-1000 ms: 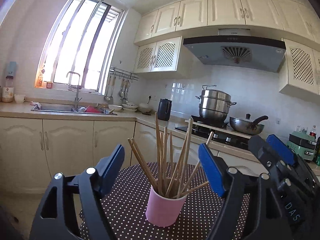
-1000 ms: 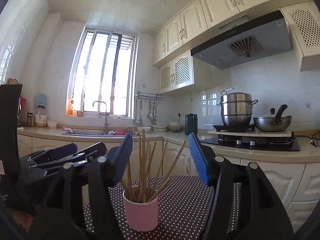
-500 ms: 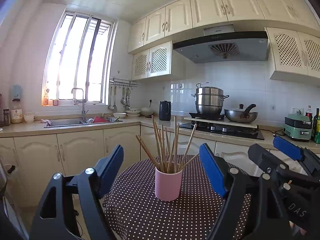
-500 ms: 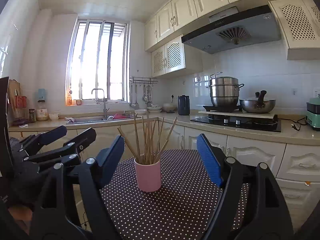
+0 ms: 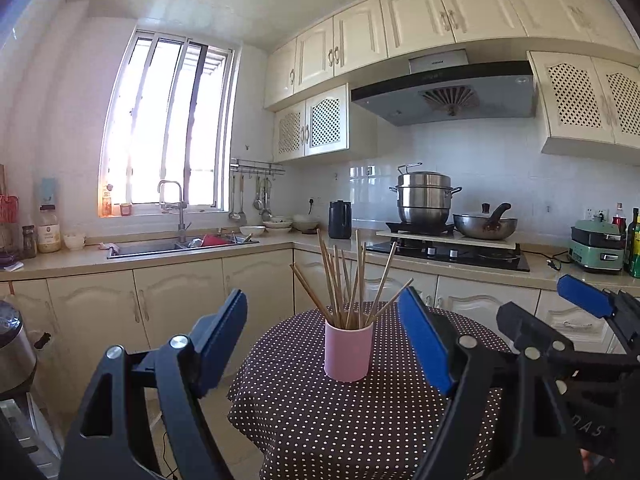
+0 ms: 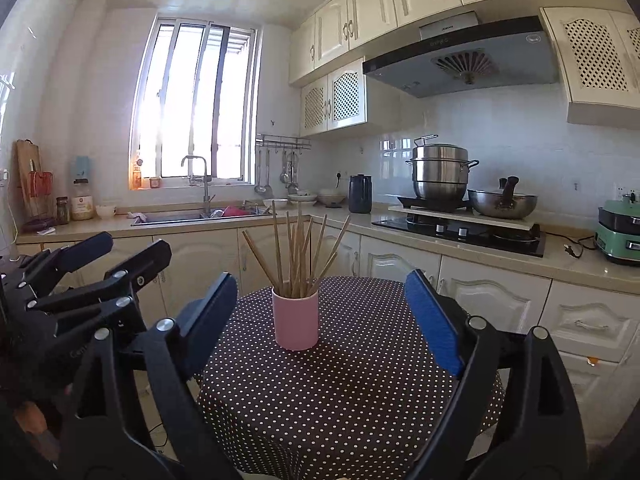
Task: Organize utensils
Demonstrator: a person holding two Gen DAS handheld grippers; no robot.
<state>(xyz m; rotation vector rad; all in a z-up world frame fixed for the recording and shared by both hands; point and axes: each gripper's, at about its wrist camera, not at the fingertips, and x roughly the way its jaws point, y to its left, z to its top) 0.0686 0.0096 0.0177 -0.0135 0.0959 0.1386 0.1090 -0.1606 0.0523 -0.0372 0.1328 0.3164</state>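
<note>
A pink cup (image 5: 347, 350) (image 6: 295, 317) stands upright on a round table with a dark polka-dot cloth (image 5: 360, 420) (image 6: 352, 392). Several wooden chopsticks (image 5: 346, 284) (image 6: 298, 254) fan out of it. My left gripper (image 5: 324, 322) is open, level with the cup and well short of it, nothing between its blue pads. My right gripper (image 6: 320, 306) frames the cup from a distance too; its jaws are opening and hold nothing. The right gripper (image 5: 560, 320) shows at the right edge of the left wrist view, the left gripper (image 6: 108, 256) at the left edge of the right wrist view.
Behind the table runs an L-shaped counter with a sink (image 5: 180, 246), a black kettle (image 5: 339, 220), a stacked steel pot (image 5: 426, 200) and a wok (image 5: 486, 226) on the hob. A green appliance (image 5: 598, 244) sits far right. A steel bin (image 5: 12, 344) stands at left.
Both grippers have drawn back from the cup, which now looks smaller with more tablecloth showing. The right gripper's jaws have spread wider. The cup and chopsticks stay in place.
</note>
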